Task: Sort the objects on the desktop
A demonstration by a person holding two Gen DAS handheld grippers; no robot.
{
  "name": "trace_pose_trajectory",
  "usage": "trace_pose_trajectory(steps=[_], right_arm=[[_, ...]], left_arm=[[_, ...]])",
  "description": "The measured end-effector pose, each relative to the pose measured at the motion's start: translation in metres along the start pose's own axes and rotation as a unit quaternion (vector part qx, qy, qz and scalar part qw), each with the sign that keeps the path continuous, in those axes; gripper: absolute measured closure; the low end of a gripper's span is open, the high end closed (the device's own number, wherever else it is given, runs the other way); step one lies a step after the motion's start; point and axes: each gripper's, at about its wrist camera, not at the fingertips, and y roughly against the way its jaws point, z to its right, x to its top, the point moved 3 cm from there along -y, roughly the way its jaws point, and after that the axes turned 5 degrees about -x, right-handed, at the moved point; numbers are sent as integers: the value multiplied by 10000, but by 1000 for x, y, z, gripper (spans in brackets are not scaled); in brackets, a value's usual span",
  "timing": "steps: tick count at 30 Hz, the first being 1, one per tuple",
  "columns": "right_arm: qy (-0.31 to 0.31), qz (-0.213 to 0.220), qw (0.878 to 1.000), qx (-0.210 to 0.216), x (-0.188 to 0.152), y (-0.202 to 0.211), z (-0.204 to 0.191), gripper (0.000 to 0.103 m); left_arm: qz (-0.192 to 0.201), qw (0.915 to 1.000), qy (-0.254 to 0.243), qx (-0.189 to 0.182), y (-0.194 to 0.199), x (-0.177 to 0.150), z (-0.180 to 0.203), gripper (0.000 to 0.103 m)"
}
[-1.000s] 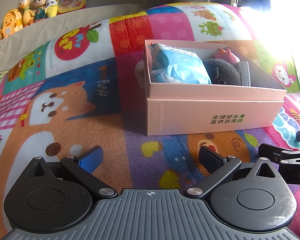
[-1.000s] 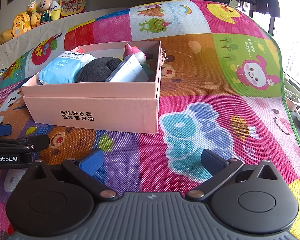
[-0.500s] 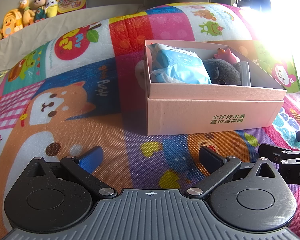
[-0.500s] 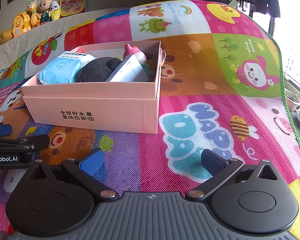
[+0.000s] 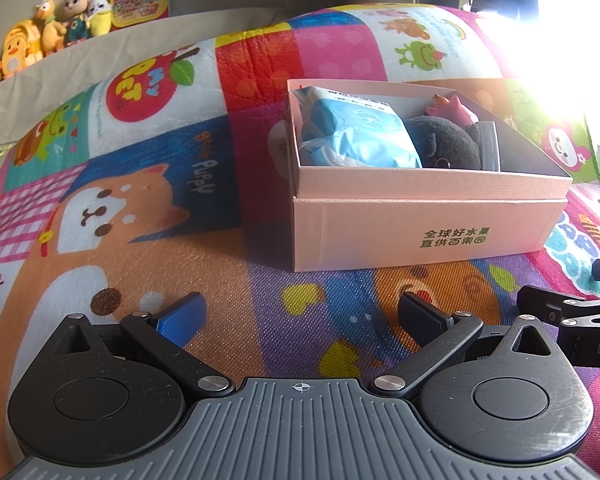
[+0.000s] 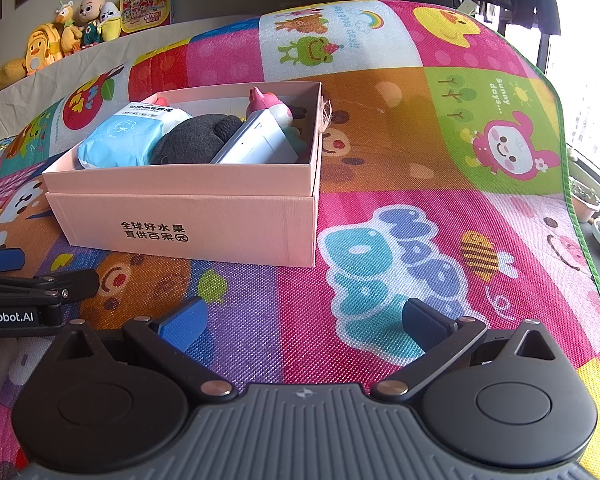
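Observation:
A pink cardboard box [image 5: 420, 232] [image 6: 204, 224] stands on the colourful play mat. Inside it lie a blue tissue pack [image 5: 360, 136] [image 6: 128, 136], a dark grey plush toy [image 5: 448, 144] [image 6: 196, 140], a pink-topped toy [image 5: 452, 106] [image 6: 264, 102] and a white flat case [image 6: 260, 142]. My left gripper [image 5: 300, 316] is open and empty, low over the mat in front of the box. My right gripper [image 6: 304, 320] is open and empty, in front of the box's right corner. Each gripper shows at the edge of the other's view.
The play mat [image 6: 440, 160] covers the whole surface. Its green edge [image 6: 572, 200] drops off at the right, with plant pots [image 6: 588, 200] below. Plush toys [image 5: 40, 36] [image 6: 76, 28] line a ledge at the back left.

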Motion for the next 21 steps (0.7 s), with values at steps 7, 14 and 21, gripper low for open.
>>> trace_pose_trajectory(steps=[7, 14, 21], right_arm=[[-6, 0, 10000, 3, 0, 0, 0, 0], [-5, 0, 10000, 2, 0, 0, 0, 0], [-5, 0, 10000, 2, 0, 0, 0, 0]], left_arm=[[5, 10000, 13, 40, 0, 0, 1, 0], [4, 10000, 21, 33, -1, 0, 0, 0], [1, 10000, 34, 21, -1, 0, -1, 0]])
